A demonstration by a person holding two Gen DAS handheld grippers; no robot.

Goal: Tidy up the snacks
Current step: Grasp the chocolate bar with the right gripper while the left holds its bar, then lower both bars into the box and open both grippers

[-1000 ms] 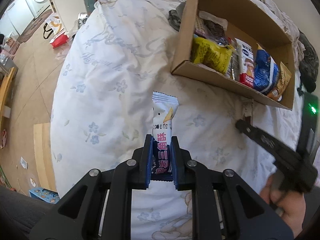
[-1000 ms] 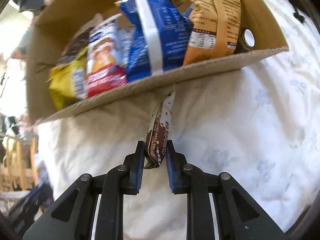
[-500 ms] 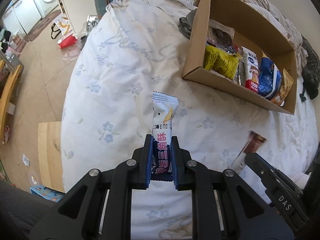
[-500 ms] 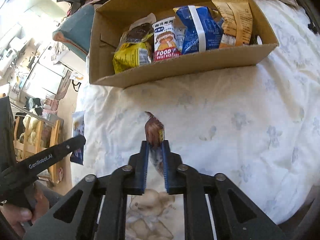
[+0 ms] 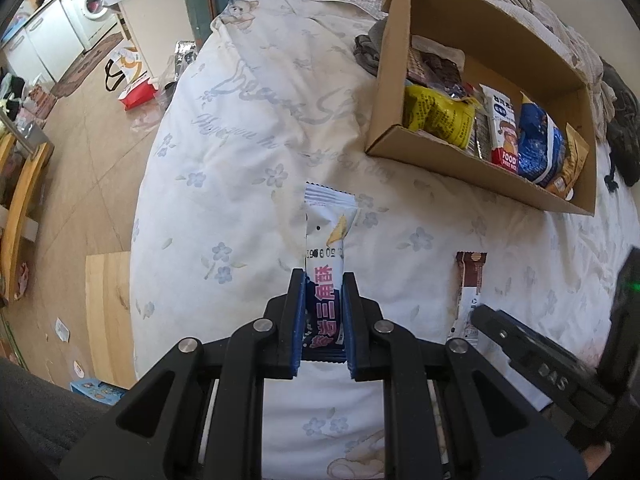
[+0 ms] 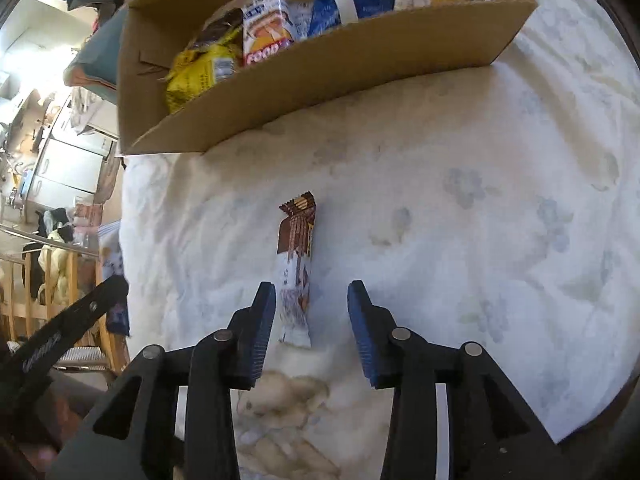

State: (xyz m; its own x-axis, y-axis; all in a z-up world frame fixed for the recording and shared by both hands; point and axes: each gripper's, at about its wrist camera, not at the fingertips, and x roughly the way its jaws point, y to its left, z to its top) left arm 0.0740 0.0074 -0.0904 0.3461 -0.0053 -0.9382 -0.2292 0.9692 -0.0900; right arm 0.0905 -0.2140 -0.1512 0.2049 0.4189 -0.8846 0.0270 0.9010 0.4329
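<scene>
Left tongs (image 5: 323, 308) pinch a white-and-navy snack sachet (image 5: 326, 256) (pink lettering); right tongs (image 6: 311, 320), opening, straddle a brown-and-white wafer bar packet (image 6: 297, 264) lying on the floral bedspread (image 6: 460, 216).

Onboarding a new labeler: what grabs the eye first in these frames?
First, the white snack bar clamped upright between the left gripper fingers, over the floral bedspread. Next, the brown snack bar lying flat on the bedspread between the right gripper fingers, which are opening and not touching it. Behind both, the cardboard box packed with snack packets stands on the bed.
</scene>
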